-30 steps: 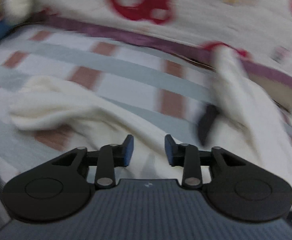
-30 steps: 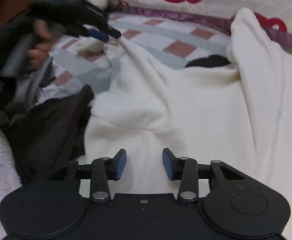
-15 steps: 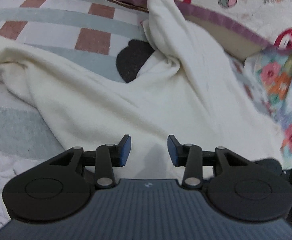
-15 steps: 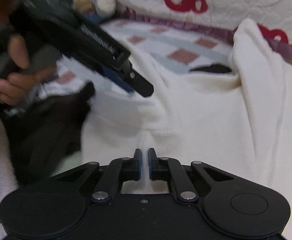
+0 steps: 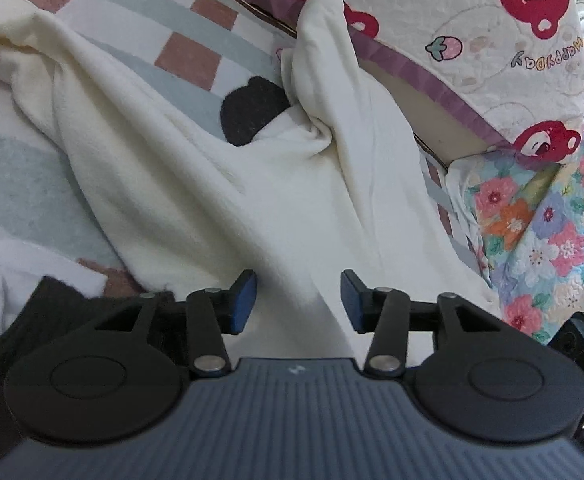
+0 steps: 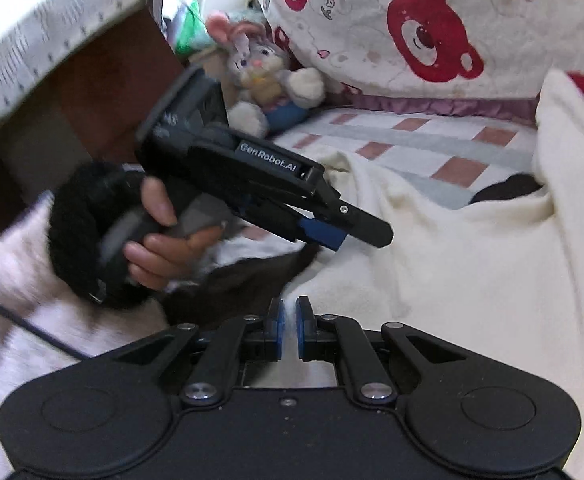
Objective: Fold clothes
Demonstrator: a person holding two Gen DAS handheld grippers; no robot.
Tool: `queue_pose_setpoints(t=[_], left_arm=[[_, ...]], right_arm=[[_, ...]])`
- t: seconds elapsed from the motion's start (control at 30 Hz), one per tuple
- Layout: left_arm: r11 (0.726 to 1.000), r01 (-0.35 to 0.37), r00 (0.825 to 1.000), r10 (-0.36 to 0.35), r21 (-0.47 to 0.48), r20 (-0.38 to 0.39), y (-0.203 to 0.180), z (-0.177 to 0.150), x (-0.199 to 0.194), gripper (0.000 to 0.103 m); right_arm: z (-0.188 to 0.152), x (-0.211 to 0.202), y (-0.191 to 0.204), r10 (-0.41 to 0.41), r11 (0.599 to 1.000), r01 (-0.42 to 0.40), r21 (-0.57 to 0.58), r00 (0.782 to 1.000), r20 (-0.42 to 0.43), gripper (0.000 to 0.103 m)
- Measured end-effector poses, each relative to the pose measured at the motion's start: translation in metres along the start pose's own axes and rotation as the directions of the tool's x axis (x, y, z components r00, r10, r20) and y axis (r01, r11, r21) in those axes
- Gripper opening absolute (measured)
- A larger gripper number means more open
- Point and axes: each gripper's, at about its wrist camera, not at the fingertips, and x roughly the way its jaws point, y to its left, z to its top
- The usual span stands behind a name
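A cream fleece garment [image 5: 220, 184] lies rumpled across the checked bed sheet [image 5: 188, 56], one sleeve running up to the bear-print quilt. A black patch [image 5: 252, 108] shows at its neck. My left gripper [image 5: 297, 292] hovers over the garment's near part. Its jaws are opening, cloth lies below them, and the blue pads press on nothing. In the right wrist view a hand holds the left gripper [image 6: 355, 236] side-on above the cream garment [image 6: 471, 260]. My right gripper [image 6: 290, 320] is shut, a thin strip of the cream edge pinched between its pads.
A dark garment [image 5: 52, 300] lies at the near left, beside the cream one [image 6: 232, 284]. A plush rabbit [image 6: 260, 68] sits at the bed's far corner. The bear-print quilt [image 5: 491, 32] lines the back and a floral quilt [image 5: 551, 220] the right side.
My right jaws went from open to shut on the cream edge, and that gripper lifted a little. The left gripper swung right and down over the garment, and its jaws widened.
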Motion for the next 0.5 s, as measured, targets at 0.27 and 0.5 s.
queue_pose_setpoints(t=[0.27,0.5], left_arm=[[0.948,-0.273,0.960,0.256,0.166,0.118,-0.022,-0.005,-0.005,0.005],[0.917,-0.333,0.942,0.314,0.220,0.119,-0.025,0.001,0.007,0.005]], right_arm=[[-0.004,0.008,-0.017,0.104,0.985,-0.104,0.134,0.995,0.008,0.009],[0.003,0.024,0.000,-0.097,0.993,0.089,-0.074,0.988,-0.119,0.014]])
